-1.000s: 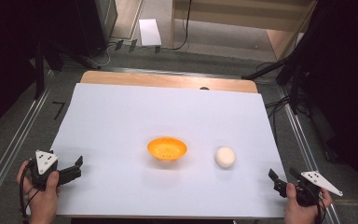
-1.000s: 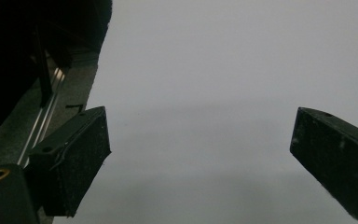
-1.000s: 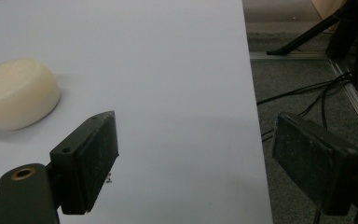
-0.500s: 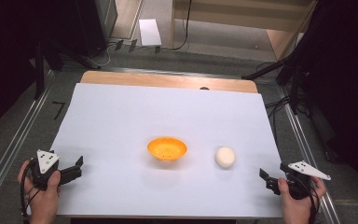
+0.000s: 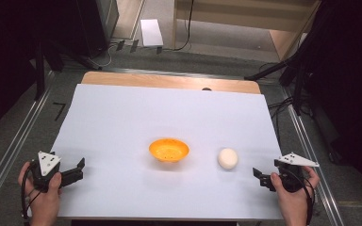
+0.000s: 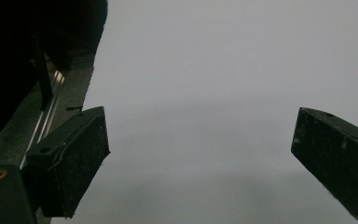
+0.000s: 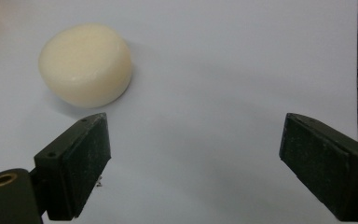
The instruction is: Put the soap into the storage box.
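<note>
Right gripper view: jaws wide apart, cream puck (image 7: pixel 86 64) just ahead-left.

Left gripper (image 5: pixel 78 170) and right gripper (image 5: pixel 259 177), each held low in 1 hand, both with jaws spread wide, pointing inward.

Matt white paper sheet (image 5: pixel 122 122) (smooth), glossy orange plastic bowl (image 5: pixel 168 149).

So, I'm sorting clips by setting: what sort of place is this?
Probably a lab recording station: a white-covered table, cables on the floor, and a hand-held gripper near a staged bowl.
</note>
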